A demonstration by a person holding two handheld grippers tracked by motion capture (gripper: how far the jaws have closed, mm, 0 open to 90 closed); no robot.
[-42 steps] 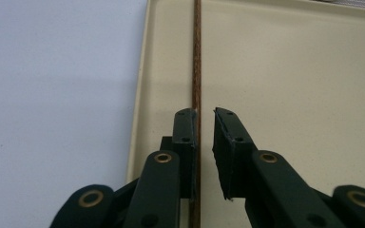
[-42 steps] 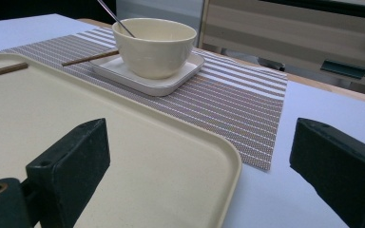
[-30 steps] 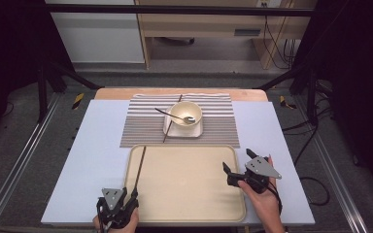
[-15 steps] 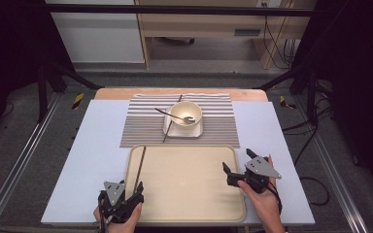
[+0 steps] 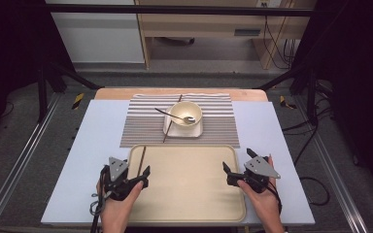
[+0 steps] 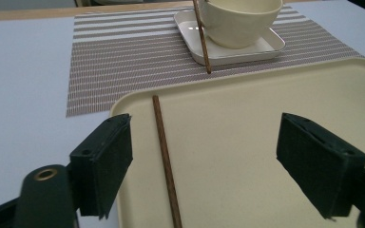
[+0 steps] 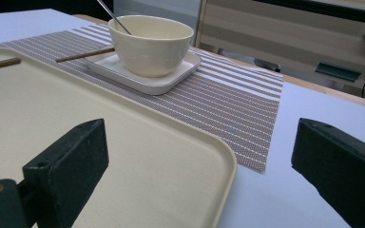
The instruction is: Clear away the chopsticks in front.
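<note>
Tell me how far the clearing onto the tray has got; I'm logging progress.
Done: one chopstick lies on the tray. In hand: nothing; the left gripper has just been opening and stands clear of it, and the right gripper is open. Left: the second chopstick, bowl, spoon, plate.

The cream rectangular plastic tray [image 6: 266, 142] looks matt and faintly grainy. On it lies a thin brown wooden chopstick [image 6: 165, 161], dull and rough. At the upper frame, the striped woven placemat [image 6: 123, 61] looks coarse, the cream ceramic bowl [image 6: 240, 21] smooth and softly glossy.
</note>
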